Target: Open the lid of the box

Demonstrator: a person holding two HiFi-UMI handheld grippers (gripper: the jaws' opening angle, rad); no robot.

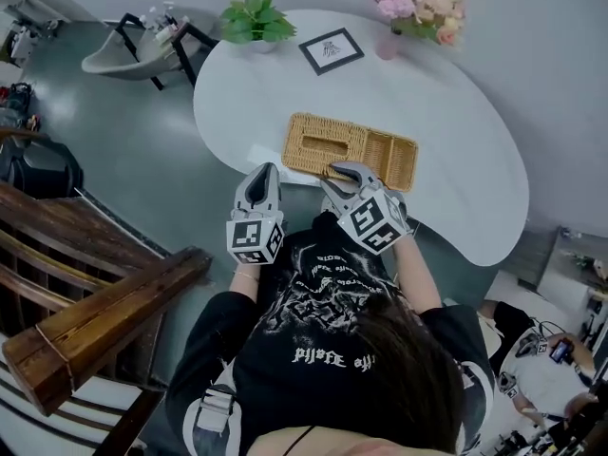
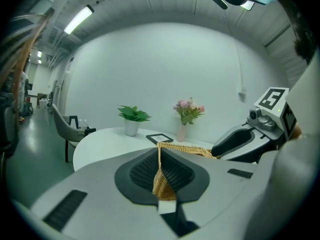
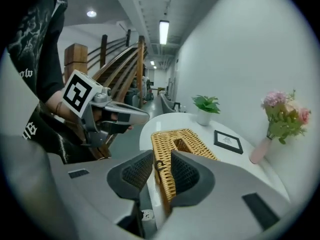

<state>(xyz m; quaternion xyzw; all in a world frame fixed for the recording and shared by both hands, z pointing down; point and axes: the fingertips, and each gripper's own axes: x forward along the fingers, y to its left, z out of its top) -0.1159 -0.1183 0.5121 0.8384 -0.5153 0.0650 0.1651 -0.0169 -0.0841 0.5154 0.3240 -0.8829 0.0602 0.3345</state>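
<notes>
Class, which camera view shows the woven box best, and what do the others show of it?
The head view: the whole woven box is seen from above, slotted lid and open end compartment included. The left gripper view catches only one corner; the right gripper view shows it end-on, foreshortened.

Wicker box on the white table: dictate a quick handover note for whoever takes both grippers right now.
Left gripper: shut on the near left corner of the wicker box, which sits on the white table.
Right gripper: open, with the box's near edge and a small dark loop between its jaws, pads not pressing.
Done: both grippers are at the box.
Left: the lid still lies flat; probably grip its near edge and lift it.
</notes>
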